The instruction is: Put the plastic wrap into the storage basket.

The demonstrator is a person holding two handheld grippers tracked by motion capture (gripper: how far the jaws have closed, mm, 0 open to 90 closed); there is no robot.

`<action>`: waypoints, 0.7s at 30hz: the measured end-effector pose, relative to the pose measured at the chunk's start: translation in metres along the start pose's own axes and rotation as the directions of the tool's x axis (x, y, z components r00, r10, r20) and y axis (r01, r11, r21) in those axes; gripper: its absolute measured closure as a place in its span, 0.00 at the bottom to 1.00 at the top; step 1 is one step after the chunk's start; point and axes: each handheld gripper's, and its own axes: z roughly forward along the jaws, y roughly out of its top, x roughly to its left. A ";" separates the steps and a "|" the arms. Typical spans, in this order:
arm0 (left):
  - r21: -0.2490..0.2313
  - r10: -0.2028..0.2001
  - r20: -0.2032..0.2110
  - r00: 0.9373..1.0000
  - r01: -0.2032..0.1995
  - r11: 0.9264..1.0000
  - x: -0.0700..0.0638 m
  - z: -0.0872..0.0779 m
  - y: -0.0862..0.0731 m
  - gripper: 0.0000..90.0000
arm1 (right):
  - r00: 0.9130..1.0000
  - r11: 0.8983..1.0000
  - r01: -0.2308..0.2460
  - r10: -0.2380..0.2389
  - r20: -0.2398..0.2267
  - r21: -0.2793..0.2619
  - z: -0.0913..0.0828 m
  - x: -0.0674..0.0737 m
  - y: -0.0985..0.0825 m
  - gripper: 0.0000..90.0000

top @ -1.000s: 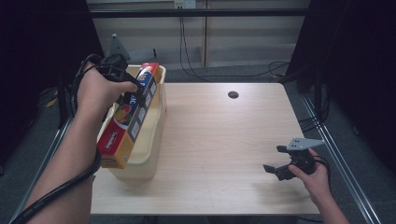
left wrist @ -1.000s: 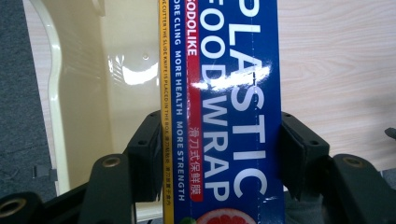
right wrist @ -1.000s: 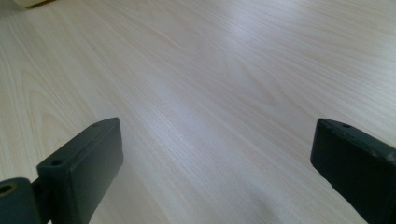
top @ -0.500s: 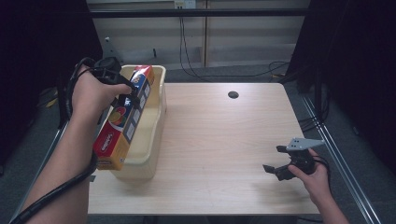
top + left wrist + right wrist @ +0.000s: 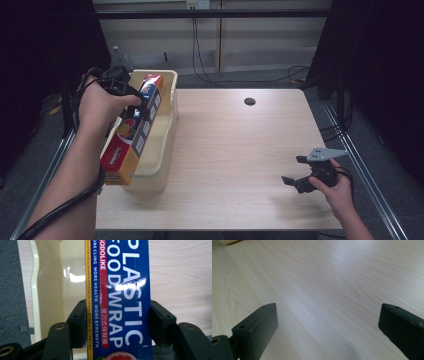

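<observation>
Left gripper clamped and raised, right gripper spread and low

The left gripper point(image 5: 131, 96) is held up by the left hand point(image 5: 100, 107) at the far left of the high view, with the forearm stretched in from the bottom edge and a black cable looped around the wrist. In the left gripper view, its two black jaws are pressed against opposite sides of a box of plastic food wrap point(image 5: 120, 300). The right gripper point(image 5: 295, 172) is held low at the near right by the right hand point(image 5: 337, 187); its jaws are spread wide apart, with nothing between them, and are pointed toward the left.
</observation>
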 end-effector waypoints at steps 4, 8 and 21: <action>0.008 -0.007 0.000 1.000 0.007 1.000 0.004 0.004 -0.001 0.46 | 1.000 1.000 -0.001 0.001 0.000 0.000 0.000 0.000 0.000 0.03; 0.010 -0.010 -0.001 1.000 0.010 1.000 0.006 0.008 -0.002 0.46 | 1.000 1.000 0.002 -0.002 -0.001 -0.003 0.000 0.000 0.000 0.03; 0.030 -0.020 0.002 1.000 0.020 0.999 0.011 0.022 -0.003 0.46 | 1.000 1.000 -0.001 0.001 0.001 -0.003 -0.001 0.000 0.000 0.03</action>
